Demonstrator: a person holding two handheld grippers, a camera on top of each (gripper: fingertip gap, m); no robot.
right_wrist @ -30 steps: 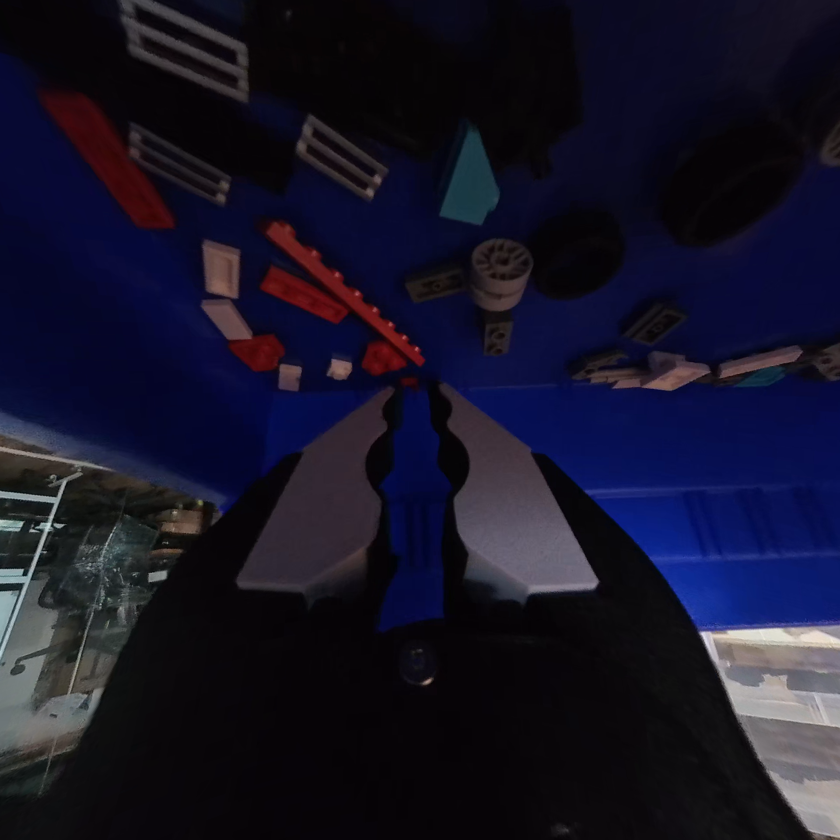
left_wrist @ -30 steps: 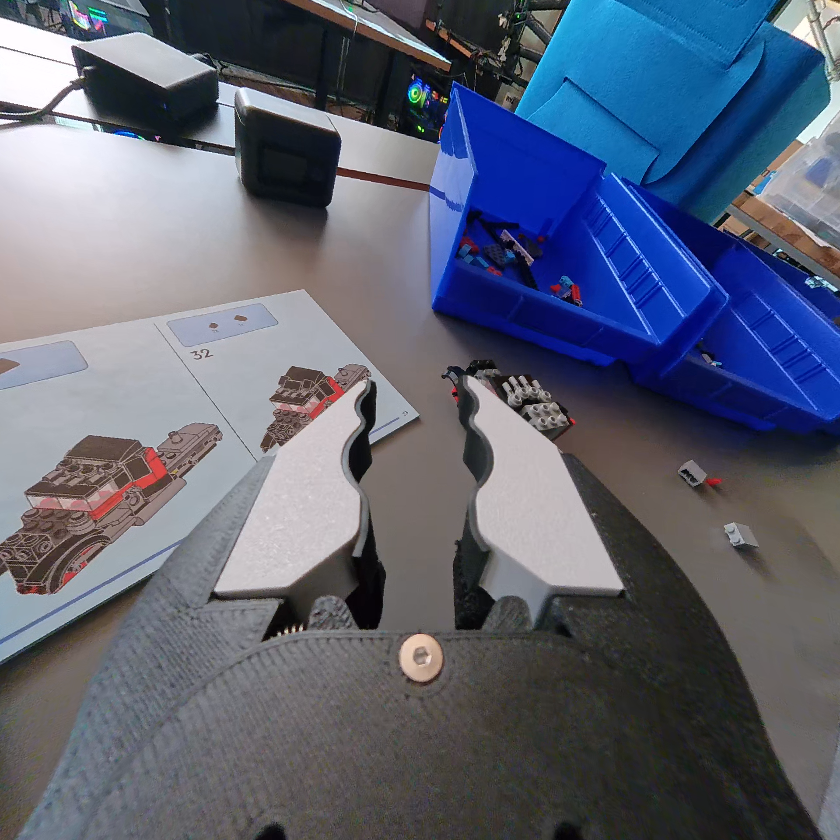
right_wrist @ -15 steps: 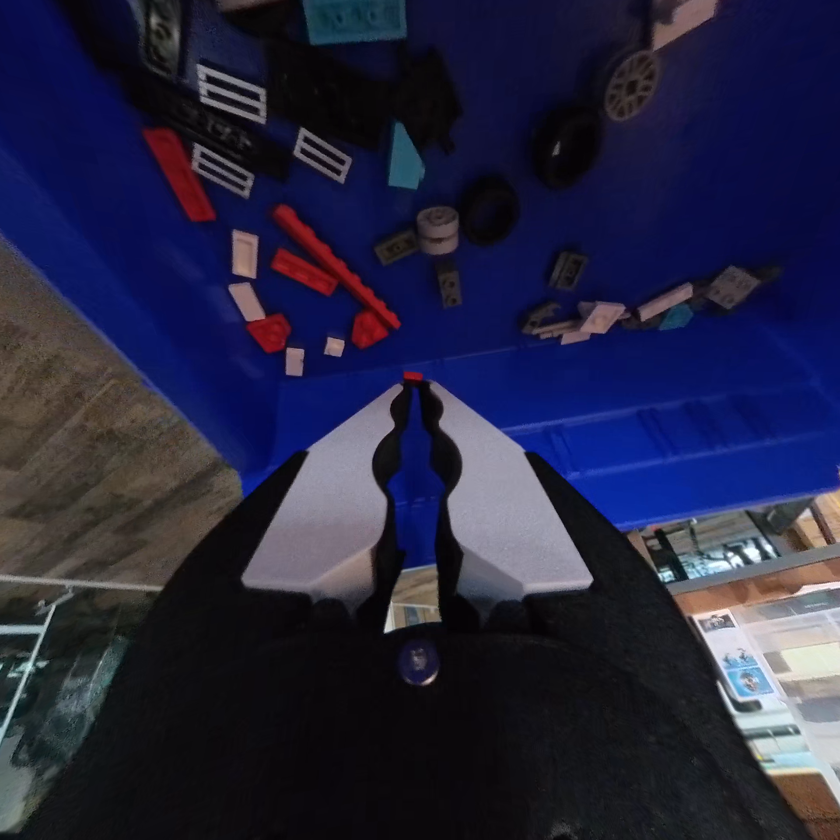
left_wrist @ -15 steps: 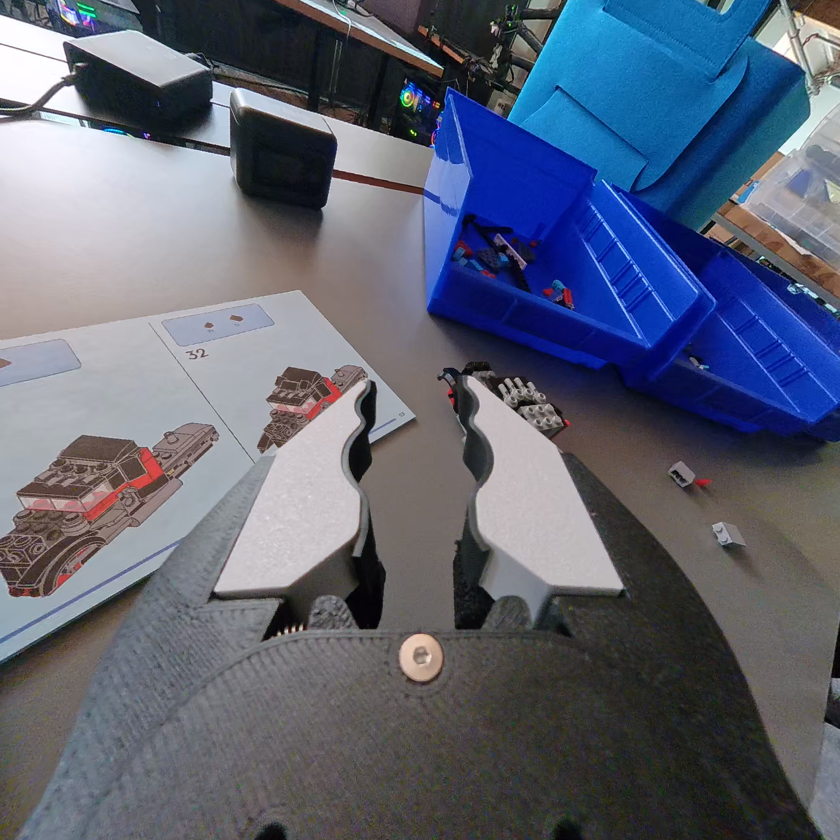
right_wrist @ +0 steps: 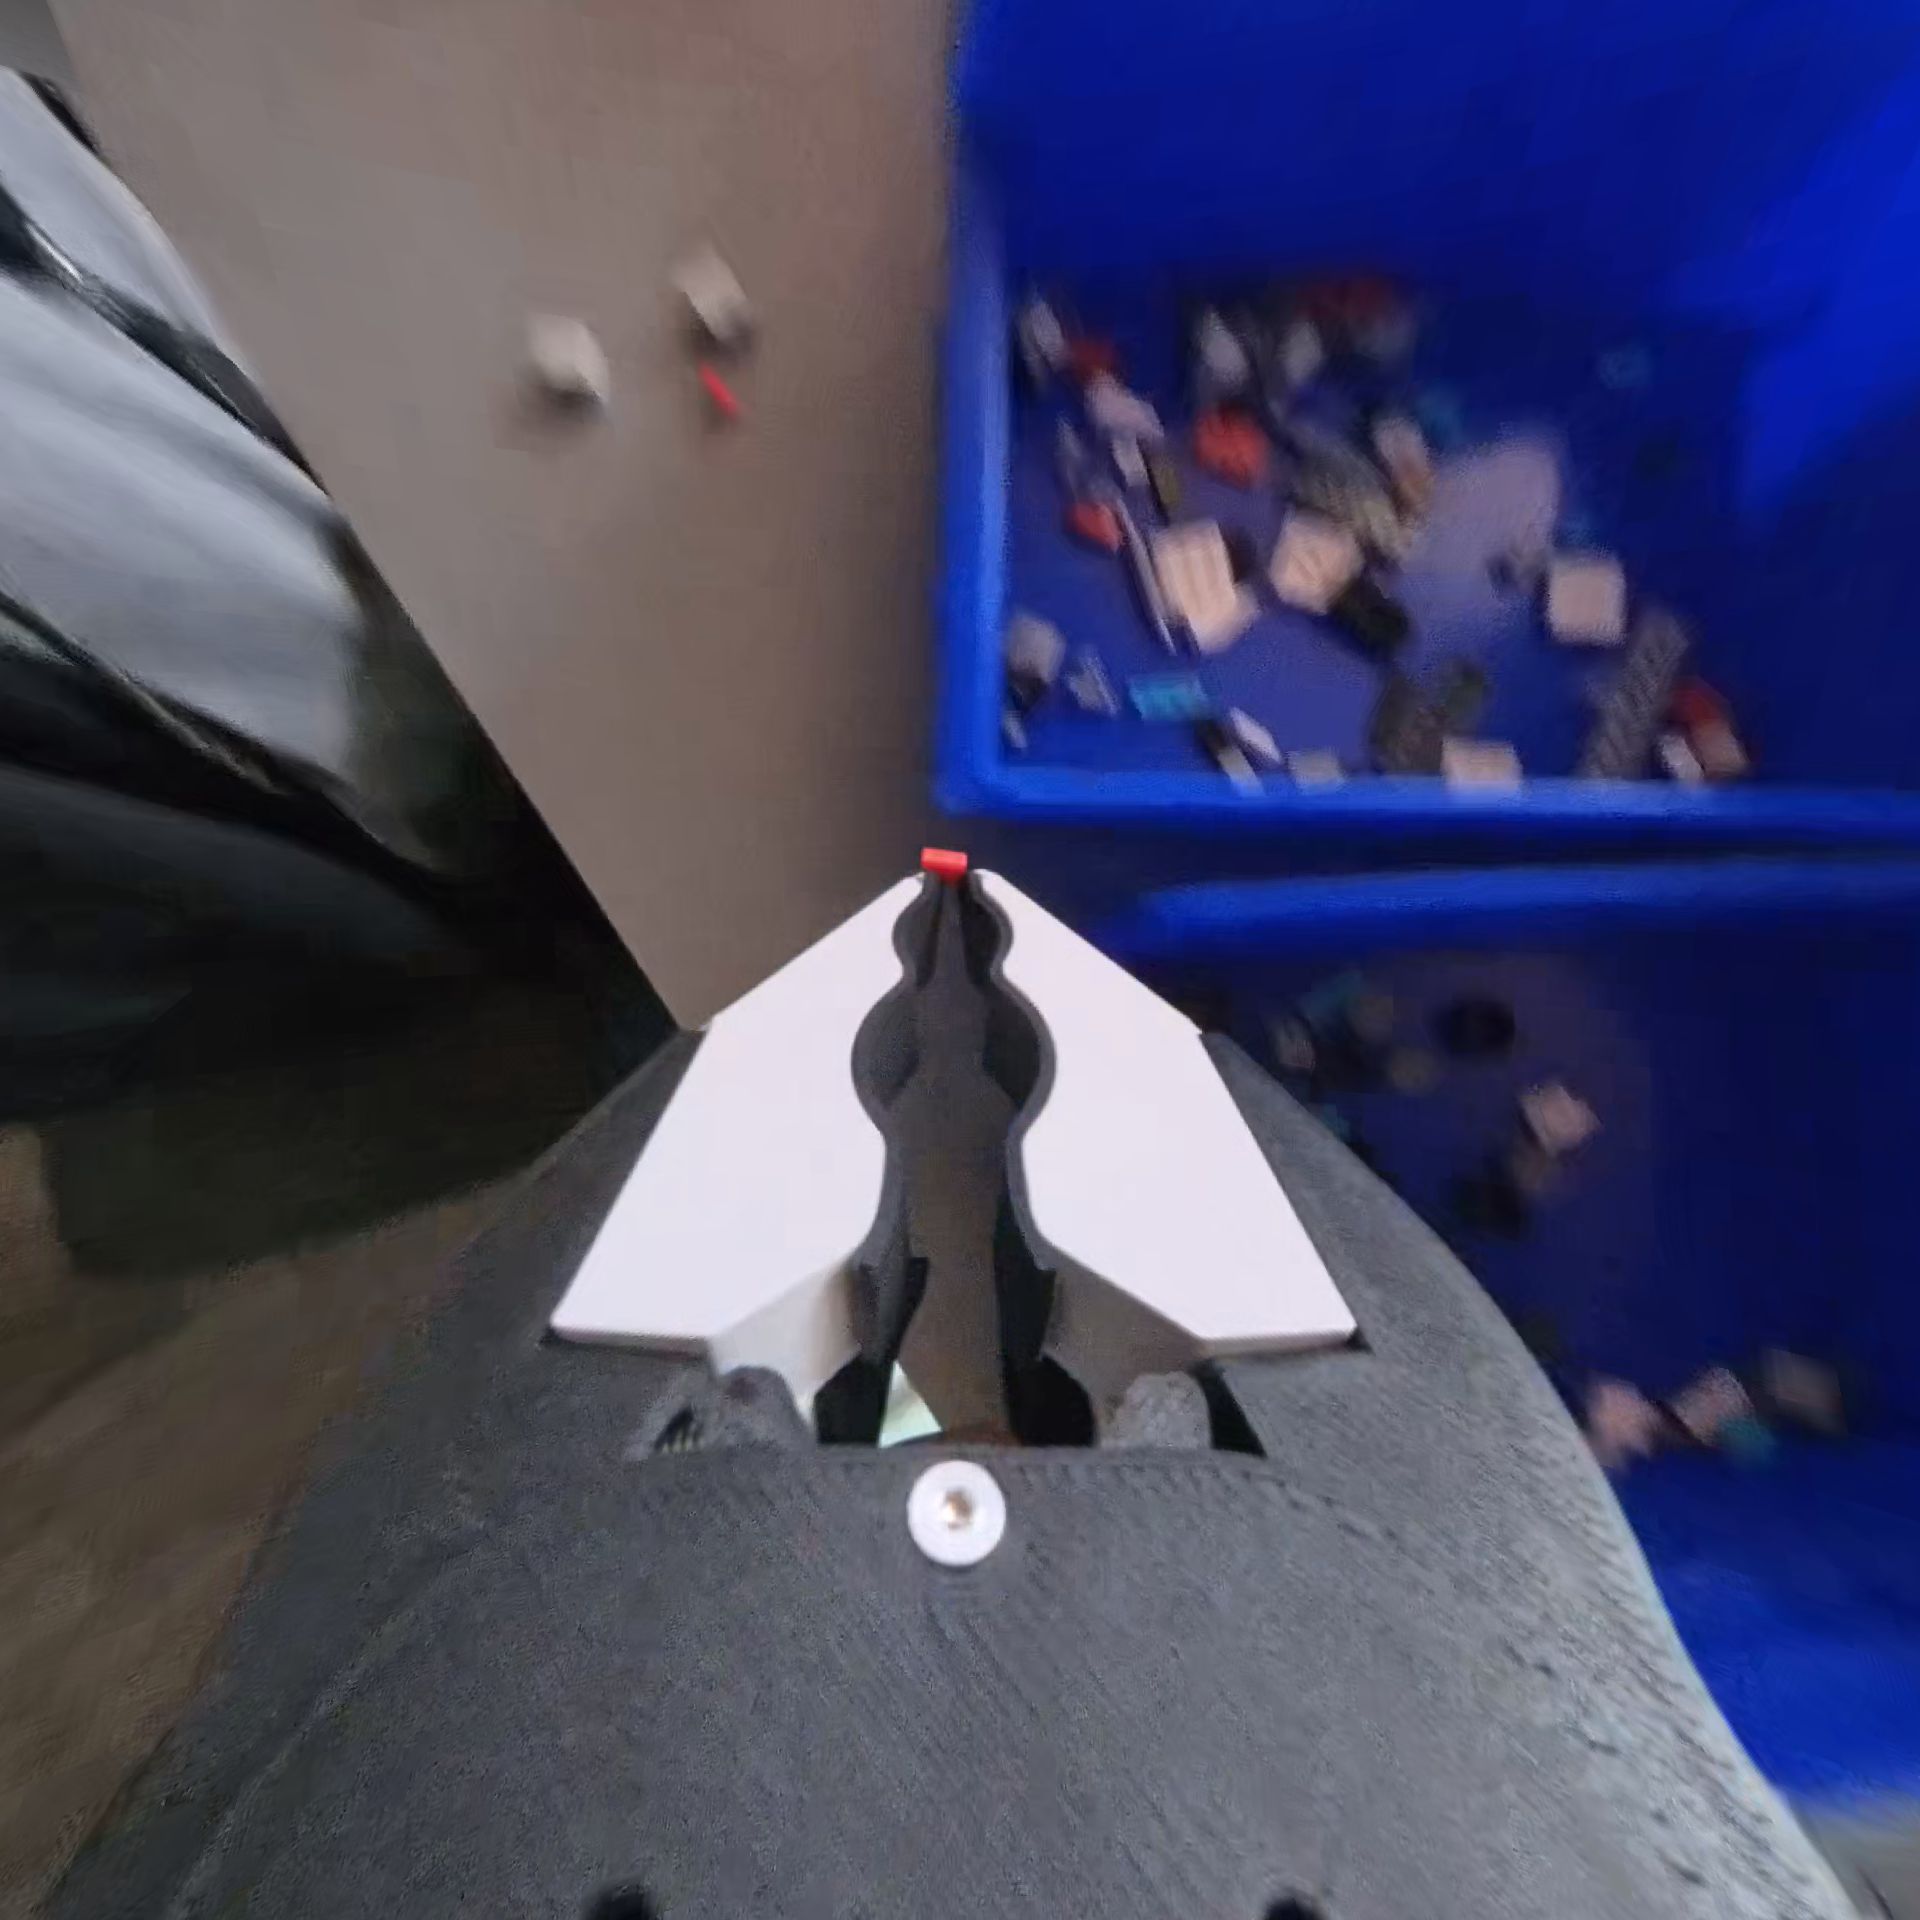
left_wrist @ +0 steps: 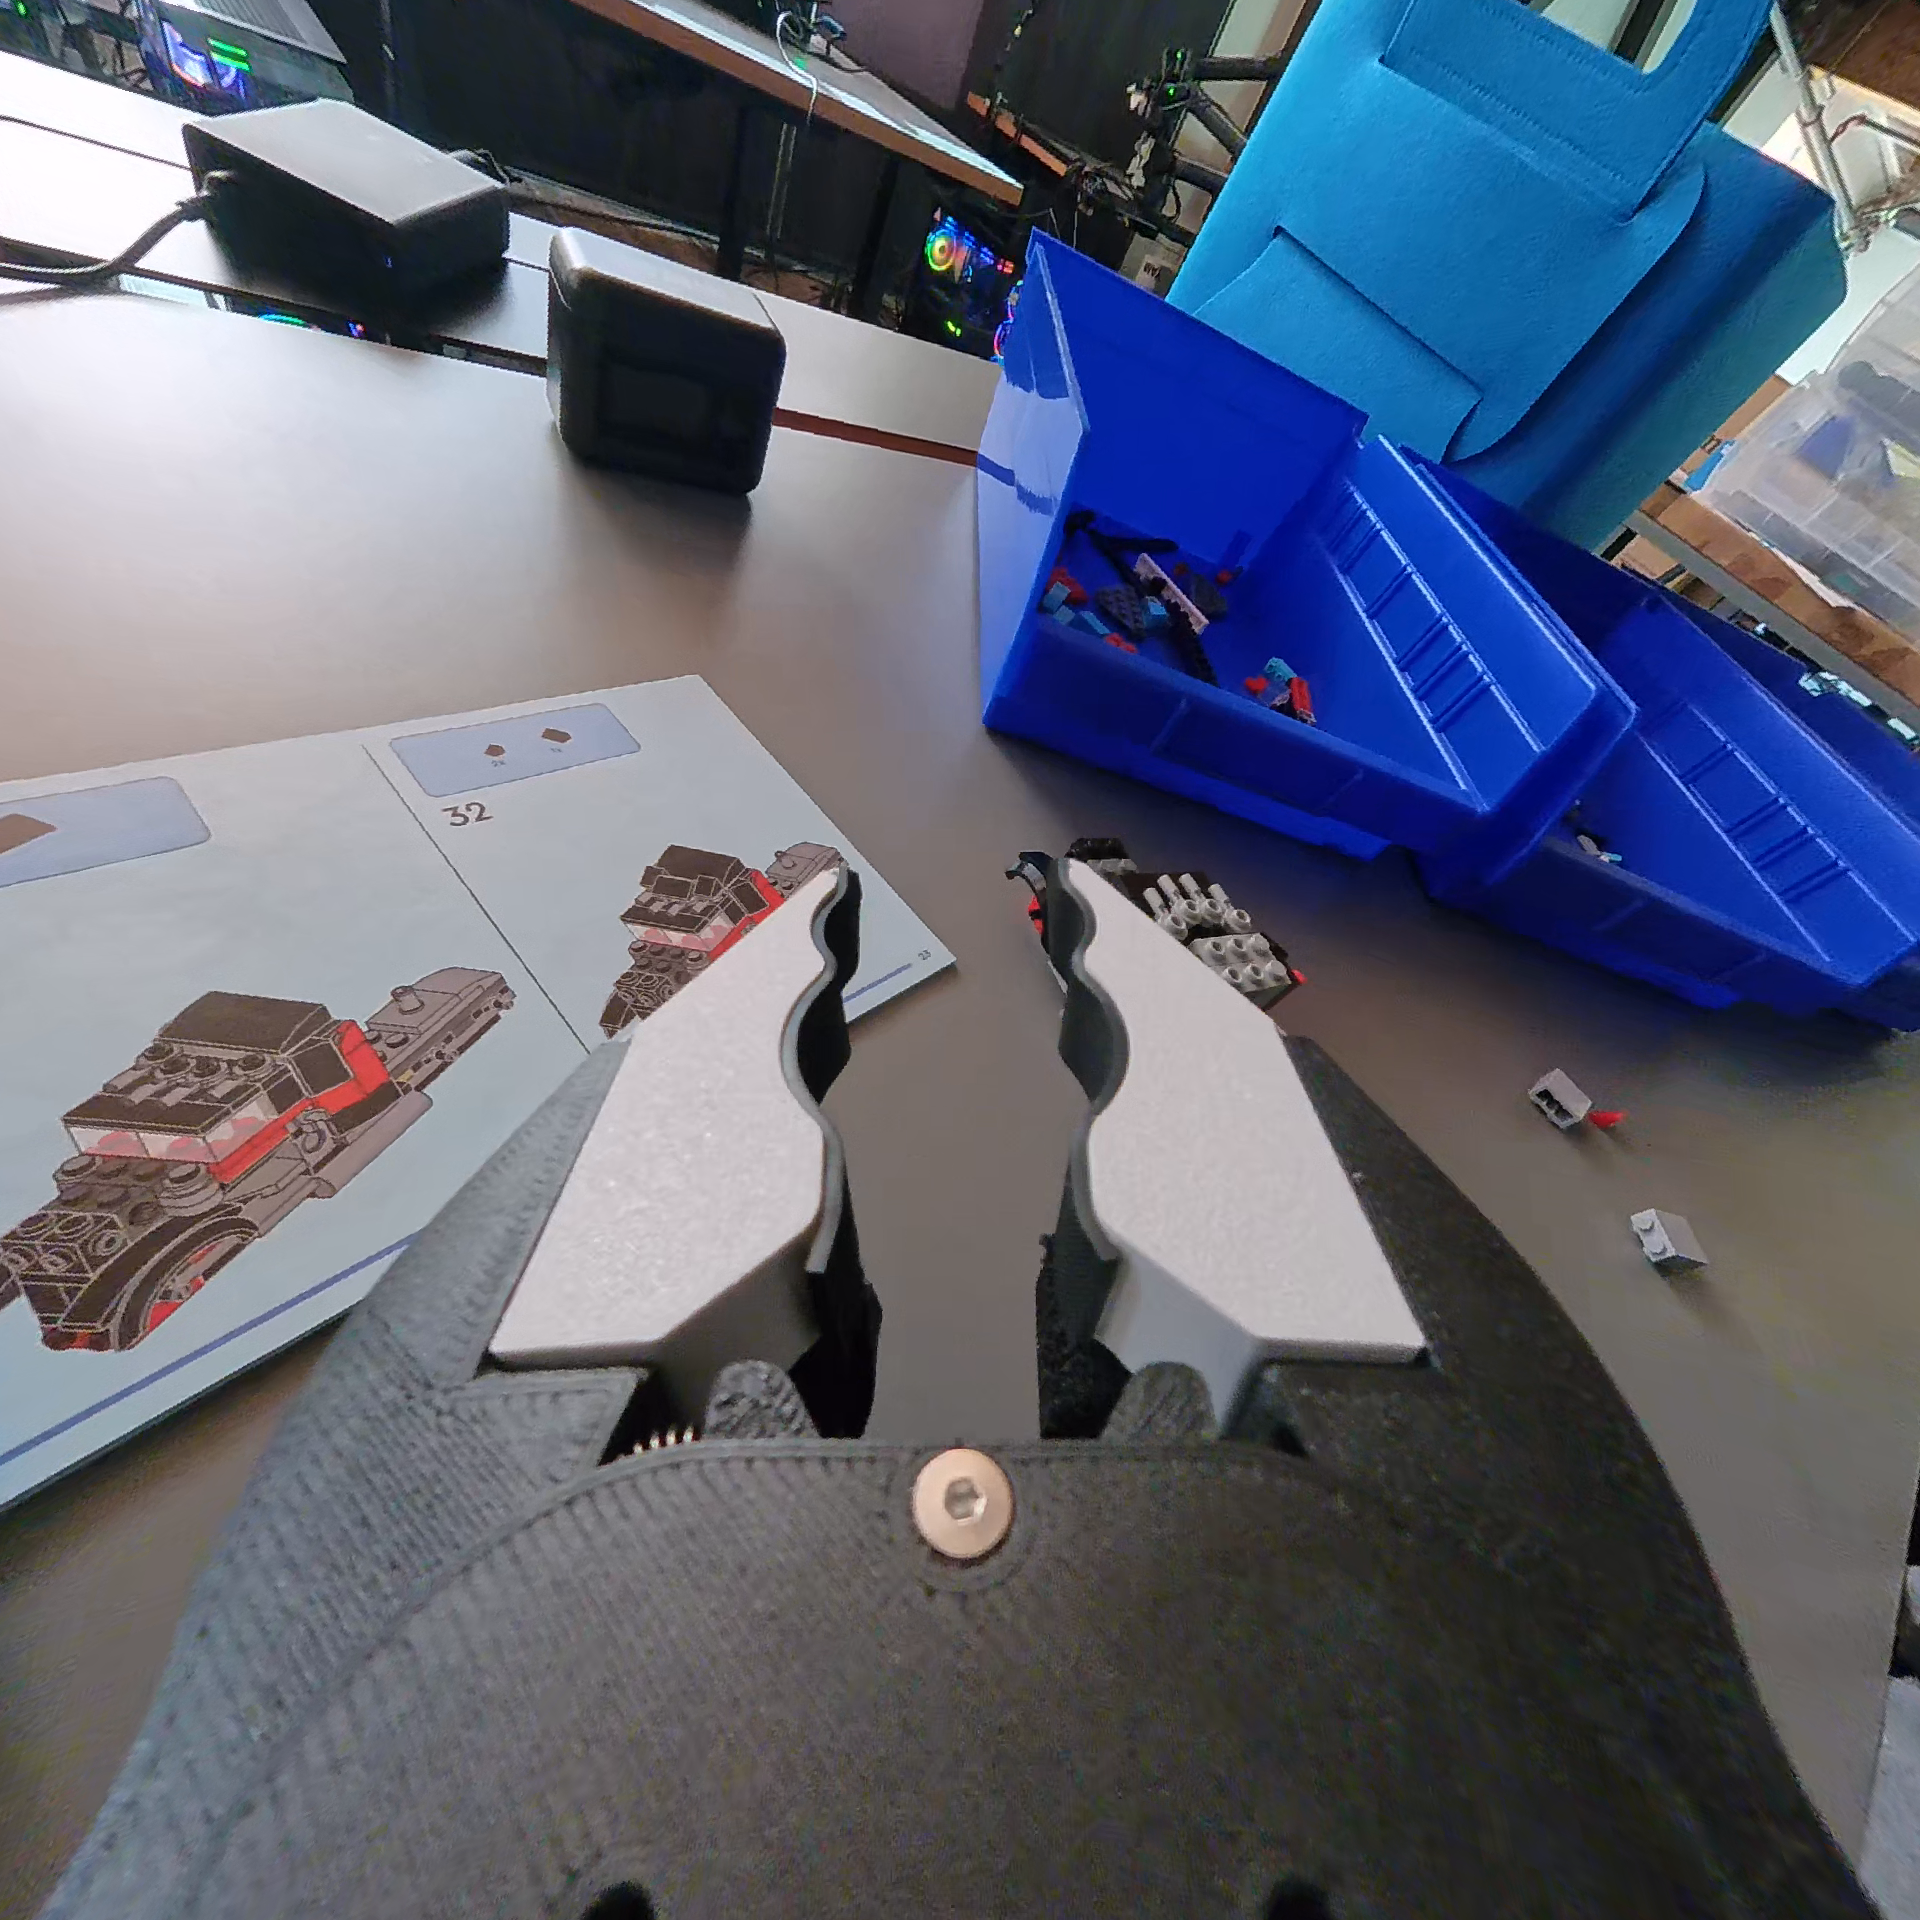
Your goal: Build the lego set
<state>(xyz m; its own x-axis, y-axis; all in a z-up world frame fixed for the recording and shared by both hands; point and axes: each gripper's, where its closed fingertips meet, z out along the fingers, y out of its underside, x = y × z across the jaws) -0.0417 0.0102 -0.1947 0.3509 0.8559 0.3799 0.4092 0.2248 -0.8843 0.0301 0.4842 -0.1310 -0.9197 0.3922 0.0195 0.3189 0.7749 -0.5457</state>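
our right gripper pinches a tiny red piece; our left gripper hangs apart, empty.
the half-built lego model sits on the table just in front of the blue bins, beside the instruction booklet.

- A partly built black, grey and red lego model sits on the table beside the open instruction booklet.
- A tiny red piece is pinched at the right gripper tips.
- Loose bricks fill blue bins.
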